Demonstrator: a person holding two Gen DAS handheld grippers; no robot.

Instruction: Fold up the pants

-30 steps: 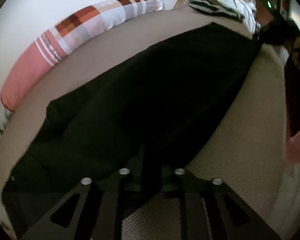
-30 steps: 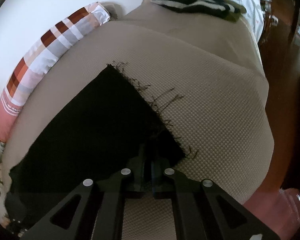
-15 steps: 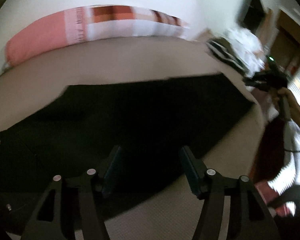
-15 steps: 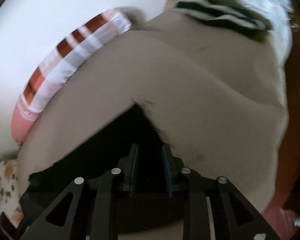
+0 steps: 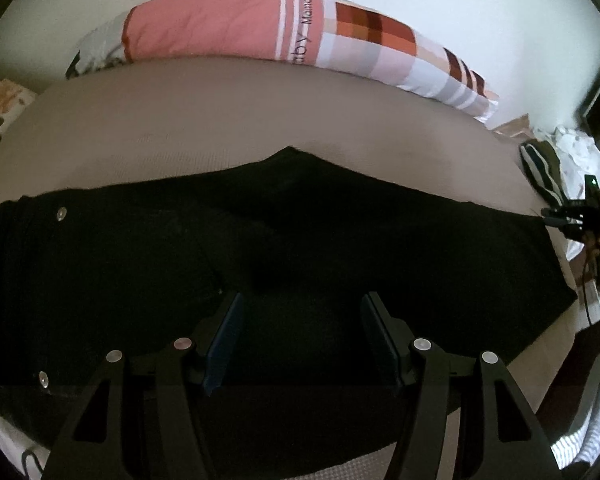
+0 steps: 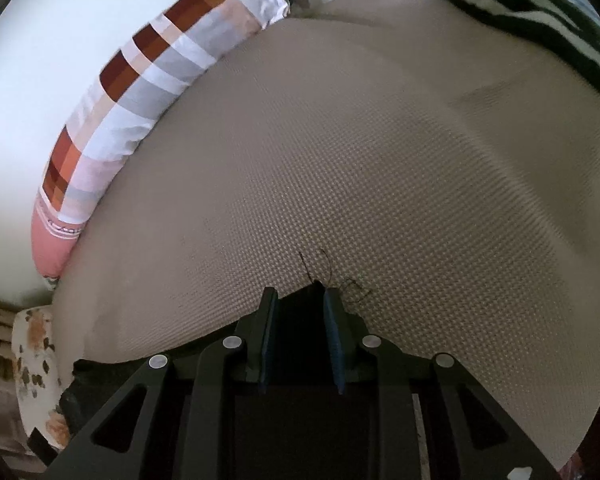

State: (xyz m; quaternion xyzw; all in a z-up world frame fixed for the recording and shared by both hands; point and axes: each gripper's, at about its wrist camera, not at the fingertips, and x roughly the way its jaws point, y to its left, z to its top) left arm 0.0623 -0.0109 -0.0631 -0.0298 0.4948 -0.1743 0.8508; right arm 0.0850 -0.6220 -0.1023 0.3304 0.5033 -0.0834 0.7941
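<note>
1. Bed (image 5: 228,116): a beige textured cover fills the middle of both views; it carries every item below.
2. Pants (image 5: 300,248): black, spread flat across the bed, running from the left edge of the left wrist view to its right side. The waist end with two metal buttons (image 5: 61,213) lies at the left; the leg end reaches the right.
3. Bolster pillow (image 5: 300,32): pink with a checked end, lying along the far edge of the bed against the white wall, in the upper part of the left wrist view and the upper left of the right wrist view.
4. Striped garment (image 6: 520,12): dark with white bands, upper right of the right wrist view, well apart from the pants.
5. Left tool (image 5: 302,336): lower centre of its view, over the middle of the pants. Its jaws have just been opening and stand wide apart; the fabric lies beneath the gap, and neither pad presses on it.
6. Right tool (image 6: 300,332): lower centre of its view, at the frayed hem corner (image 6: 320,280) of the pants. Its jaws have just been opening to a narrow gap; black fabric shows between the pads, which do not pinch it. In the left wrist view this tool (image 5: 556,216) appears at the right edge, beside the leg end.
</note>
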